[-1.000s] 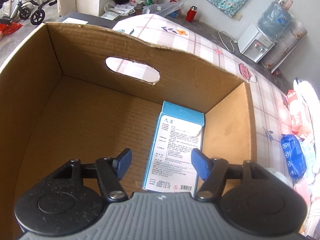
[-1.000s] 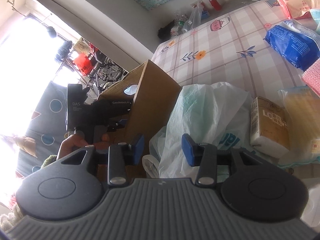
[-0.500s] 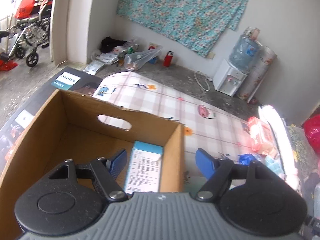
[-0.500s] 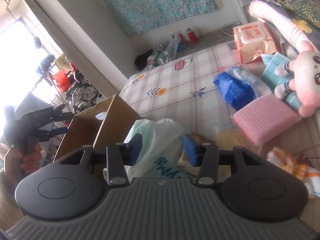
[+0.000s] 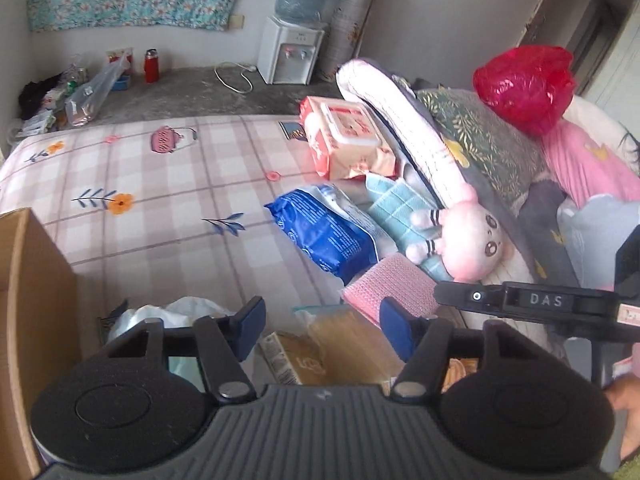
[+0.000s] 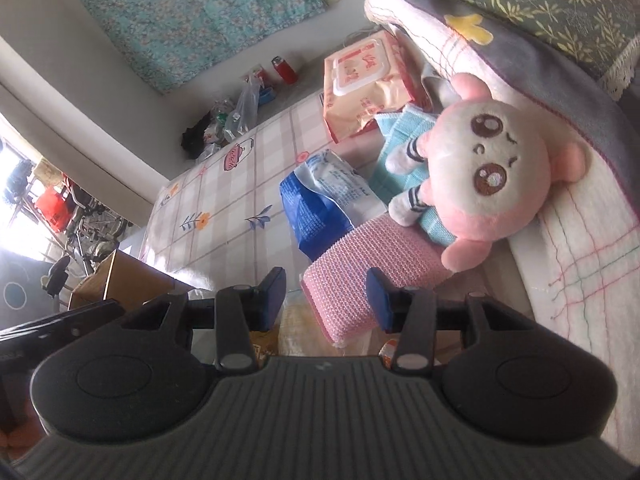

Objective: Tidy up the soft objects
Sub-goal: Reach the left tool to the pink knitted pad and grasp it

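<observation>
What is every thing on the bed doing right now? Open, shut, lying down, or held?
Left gripper: open, empty, jaws just narrowed.
Right gripper: open, holding nothing.
Pink plush doll: lying on its back, not held.
Pink sponge pad: flat, doll's head end resting on it.
Wet wipes pack: lid shut.
Blue packet: lying flat, sealed.
Red bag: bunched up on the pillows.
Cardboard box: top open.

Black left gripper with blue pads (silver screws, ribbed grey housing).
</observation>
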Available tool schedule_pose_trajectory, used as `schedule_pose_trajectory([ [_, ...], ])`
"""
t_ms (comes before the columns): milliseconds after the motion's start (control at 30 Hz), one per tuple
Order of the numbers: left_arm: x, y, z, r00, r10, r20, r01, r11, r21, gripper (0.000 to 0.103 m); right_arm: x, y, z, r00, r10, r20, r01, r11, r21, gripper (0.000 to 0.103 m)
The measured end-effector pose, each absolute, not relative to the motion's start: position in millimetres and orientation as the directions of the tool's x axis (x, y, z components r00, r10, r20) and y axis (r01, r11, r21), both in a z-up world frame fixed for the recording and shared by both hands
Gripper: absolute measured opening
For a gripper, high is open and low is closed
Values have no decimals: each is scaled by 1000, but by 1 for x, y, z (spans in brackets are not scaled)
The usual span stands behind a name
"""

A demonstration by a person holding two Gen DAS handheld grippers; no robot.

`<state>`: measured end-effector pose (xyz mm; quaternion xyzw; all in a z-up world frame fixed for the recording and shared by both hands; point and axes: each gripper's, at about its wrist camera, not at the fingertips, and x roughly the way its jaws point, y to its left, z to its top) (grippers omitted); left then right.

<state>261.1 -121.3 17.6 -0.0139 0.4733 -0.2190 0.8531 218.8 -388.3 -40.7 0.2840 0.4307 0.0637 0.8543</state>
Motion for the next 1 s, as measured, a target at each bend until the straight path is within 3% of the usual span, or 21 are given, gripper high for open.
schedule_pose_trajectory([
  [133,294,-156,-10,354,-383,-853,410,883,-227,55,216,-394,-55,607,356,-711,175,813,556,45],
  [300,331,-180,-40,216,-436,-873,388,859,-333,55,221,-407,-74,584,368,-723,242,772,588,45],
  [733,358,-212,-74,116,-422,-899,339,868,-364,60,242,-417,-115,567,432,-702,337,655,676,45],
  [1000,353,-207,-76,53,-459,-887,290,857,-427,57,254,-412,-138,564,462,-684,365,604,709,43],
])
